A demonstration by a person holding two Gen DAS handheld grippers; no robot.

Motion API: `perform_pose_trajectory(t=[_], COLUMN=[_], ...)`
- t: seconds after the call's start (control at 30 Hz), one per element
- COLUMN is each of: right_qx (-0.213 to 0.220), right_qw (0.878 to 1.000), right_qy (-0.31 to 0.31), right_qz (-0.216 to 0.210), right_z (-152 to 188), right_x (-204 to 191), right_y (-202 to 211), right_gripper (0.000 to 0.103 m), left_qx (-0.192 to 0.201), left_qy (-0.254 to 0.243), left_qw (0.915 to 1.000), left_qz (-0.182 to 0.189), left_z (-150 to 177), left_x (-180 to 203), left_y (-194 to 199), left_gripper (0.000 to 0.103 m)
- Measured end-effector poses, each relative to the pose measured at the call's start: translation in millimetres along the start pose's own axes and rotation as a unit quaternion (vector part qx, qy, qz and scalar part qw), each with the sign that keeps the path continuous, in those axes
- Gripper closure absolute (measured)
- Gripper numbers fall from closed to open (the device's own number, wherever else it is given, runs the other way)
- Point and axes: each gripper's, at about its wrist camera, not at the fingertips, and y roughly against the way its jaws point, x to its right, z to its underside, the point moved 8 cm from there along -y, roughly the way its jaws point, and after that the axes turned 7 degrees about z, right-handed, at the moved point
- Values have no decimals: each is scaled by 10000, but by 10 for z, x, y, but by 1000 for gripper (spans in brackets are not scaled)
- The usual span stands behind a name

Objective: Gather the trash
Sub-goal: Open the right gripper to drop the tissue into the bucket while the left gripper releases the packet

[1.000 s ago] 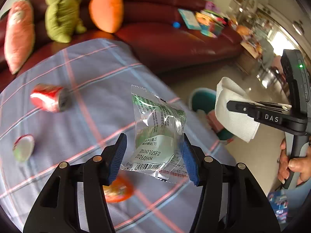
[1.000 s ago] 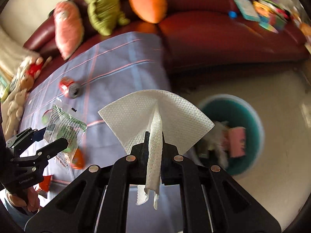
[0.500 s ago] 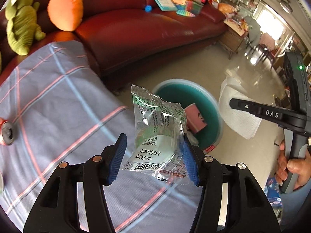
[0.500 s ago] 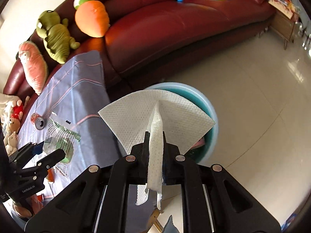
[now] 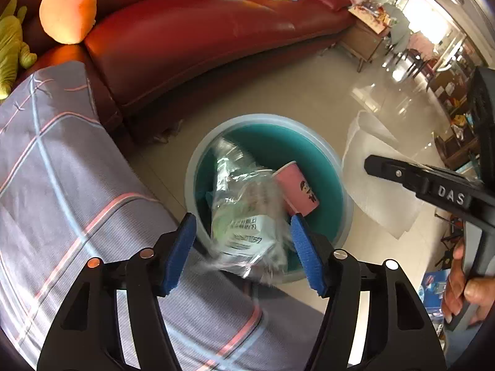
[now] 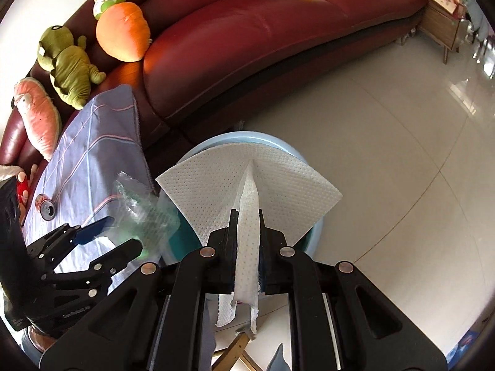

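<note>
My left gripper [image 5: 243, 241] is open above the near rim of a teal round bin [image 5: 315, 142] on the floor. A clear plastic wrapper [image 5: 244, 216] with green print is blurred between the blue pads, loose and tilted over the bin. A pink paper cup [image 5: 297, 190] lies inside the bin. My right gripper [image 6: 247, 241] is shut on a white paper napkin [image 6: 247, 179], held over the same bin [image 6: 235, 137]. The left gripper [image 6: 120, 232] and wrapper [image 6: 145, 207] show at left in the right wrist view.
A table with a grey-blue checked cloth [image 5: 62, 185] stands left of the bin, with a red can [image 6: 46, 208] on it. A dark red sofa [image 5: 191, 31] with plush toys [image 6: 122, 32] is behind. Glossy tiled floor [image 6: 386, 130] lies to the right.
Both grippers moved from over the table to above the bin. The left gripper's jaws have opened and the wrapper has slipped from the pads, now blurred. The napkin stays clamped in the right gripper.
</note>
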Motion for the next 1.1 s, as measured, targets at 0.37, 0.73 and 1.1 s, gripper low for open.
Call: perform_pose_trajectory(t=[0.37,0.73,1.1], right_qx=[-107,-164,-286], right_qw=[9999,9995,9994], right_qy=[72,260,202], right_qz=[-61,-27,72], right_z=[-5,8,70], right_x=[-87,-268,-270], right_y=[-106,-163,-105], right_gripper=[91,40,26], left_qx=[-51,83,100], left_qy=[346,591,551], left_qw=[9993,9982,9984], left_qz=[-151,-99,-2], left_z=[142,273,375], left_x=[-258,-415,-363], left_y=[73,355,437], left_gripper=[16,10,10])
